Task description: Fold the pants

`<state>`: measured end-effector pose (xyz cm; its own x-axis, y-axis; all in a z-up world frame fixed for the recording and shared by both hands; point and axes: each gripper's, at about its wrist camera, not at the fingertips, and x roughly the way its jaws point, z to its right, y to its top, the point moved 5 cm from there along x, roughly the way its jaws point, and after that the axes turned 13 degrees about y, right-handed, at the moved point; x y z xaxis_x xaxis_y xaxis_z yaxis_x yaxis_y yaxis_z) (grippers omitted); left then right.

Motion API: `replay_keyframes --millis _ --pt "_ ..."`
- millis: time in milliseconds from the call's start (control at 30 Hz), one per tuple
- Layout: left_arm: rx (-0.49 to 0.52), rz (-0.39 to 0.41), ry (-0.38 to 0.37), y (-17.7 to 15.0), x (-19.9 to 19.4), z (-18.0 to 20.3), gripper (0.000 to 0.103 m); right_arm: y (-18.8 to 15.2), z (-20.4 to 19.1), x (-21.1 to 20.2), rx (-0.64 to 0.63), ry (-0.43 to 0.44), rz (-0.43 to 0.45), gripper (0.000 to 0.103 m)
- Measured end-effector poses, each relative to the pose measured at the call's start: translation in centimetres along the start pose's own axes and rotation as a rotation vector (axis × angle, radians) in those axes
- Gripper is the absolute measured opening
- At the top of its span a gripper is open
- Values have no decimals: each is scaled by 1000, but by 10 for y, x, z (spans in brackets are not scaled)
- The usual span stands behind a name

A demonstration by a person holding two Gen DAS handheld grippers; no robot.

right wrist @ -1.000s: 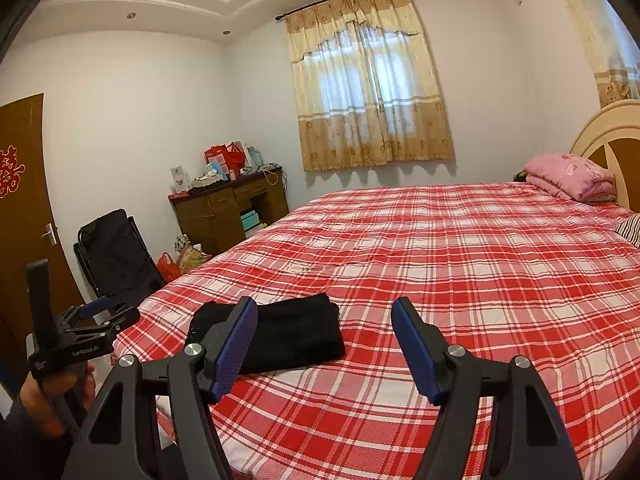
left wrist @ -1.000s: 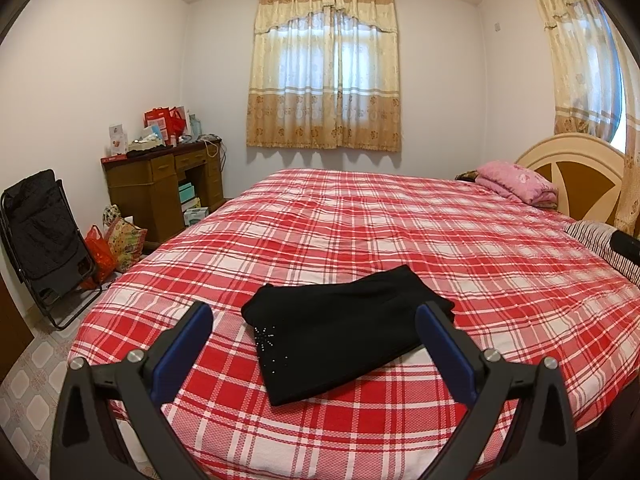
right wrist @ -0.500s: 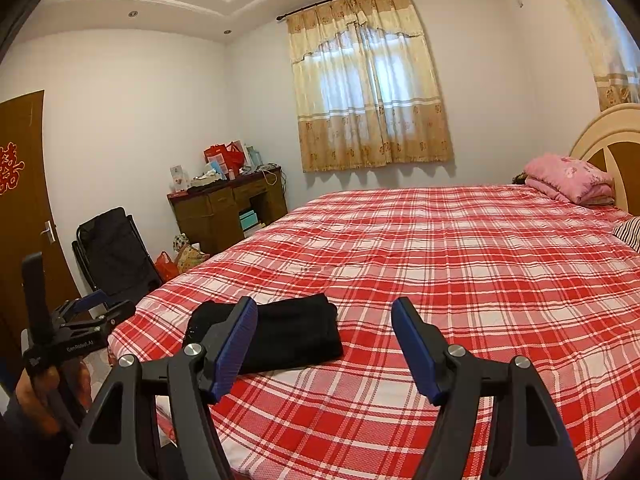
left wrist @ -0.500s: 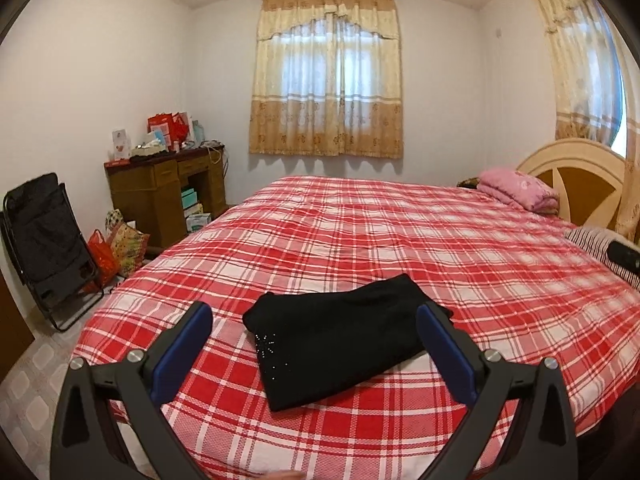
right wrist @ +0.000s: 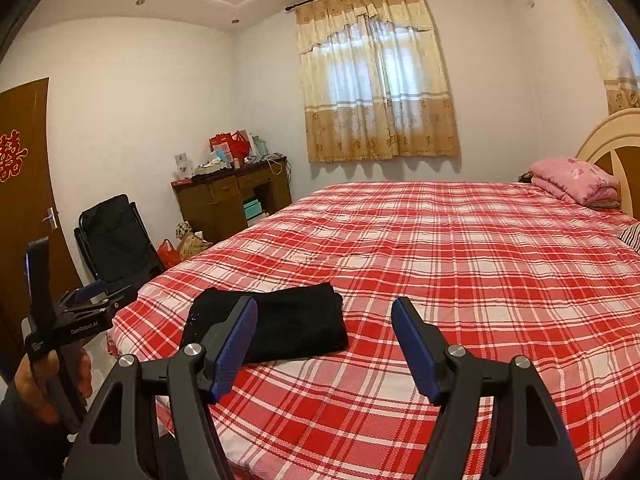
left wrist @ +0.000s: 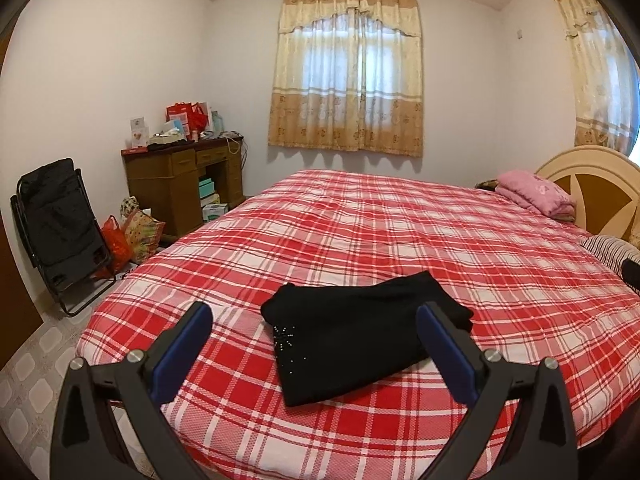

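The black pants point(left wrist: 360, 328) lie folded into a compact rectangle near the foot corner of the bed point(left wrist: 460, 240), resting flat on the red-and-white plaid cover. Both tools hang back from them, above the bed's near edge. The left gripper point(left wrist: 314, 346) has its 2 blue-padded jaws spread wide with nothing between them; the pants only show through the gap, farther off. The right gripper point(right wrist: 324, 344) is likewise spread and empty, aimed at bare cover just to the right of the pants.

To my eye the folding looks done or nearly so. If a last tidy is wanted, I would come in low from the near edge, pinch only the top layers at a corner, and smooth outward rather than lift, since lifting would let the stack slide apart.

The pants look like soft, matte knit, thick where the layers pile up, with a small cluster of shiny beads near the left end. The edges are slightly rounded, not crisp. The cover is a woven cotton check, lightly rippled, likely with enough grip to hold the bundle in place.
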<state>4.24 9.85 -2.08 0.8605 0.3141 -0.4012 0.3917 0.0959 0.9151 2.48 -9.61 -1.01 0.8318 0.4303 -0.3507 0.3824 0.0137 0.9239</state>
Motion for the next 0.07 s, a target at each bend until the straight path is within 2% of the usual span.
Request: replay_keyframes --millis 67 --pt "5 2 -7 0 0 2 103 -1 0 1 1 1 -3 71"
